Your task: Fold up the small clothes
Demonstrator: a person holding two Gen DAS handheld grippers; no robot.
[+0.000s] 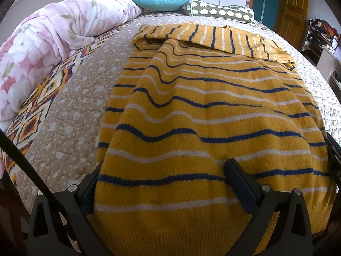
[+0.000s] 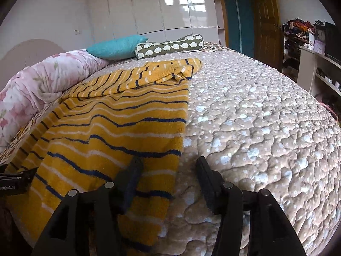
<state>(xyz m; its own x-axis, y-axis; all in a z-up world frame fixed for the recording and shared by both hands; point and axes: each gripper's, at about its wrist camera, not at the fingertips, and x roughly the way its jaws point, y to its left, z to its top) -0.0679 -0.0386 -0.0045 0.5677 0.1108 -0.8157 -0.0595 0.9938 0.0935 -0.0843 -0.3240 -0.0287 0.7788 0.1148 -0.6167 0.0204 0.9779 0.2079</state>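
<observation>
Yellow sweater (image 1: 213, 106) with navy and white stripes lies flat on the quilted beige bedspread (image 2: 255, 117), ribbed hem toward the cameras, sleeves folded across its far end. Left gripper (image 1: 162, 170) spread wide over the sweater's hem end, one finger at the sweater's left edge, the other resting on the knit; no fabric pinched between them. Right gripper (image 2: 168, 168) also apart, straddling the sweater's right edge: left finger over the knit, right finger over bare bedspread, holding nothing. Beyond the sweater's far end: teal pillow (image 2: 116, 47) and olive bolster (image 2: 170, 45) with a white hedgehog-like print. Pink floral duvet (image 1: 49, 42) rolled up left of the sweater. Partial white lettering "nRobot.AI" (image 2: 7, 187) on the black part at the sweater's lower left in the right wrist view.
</observation>
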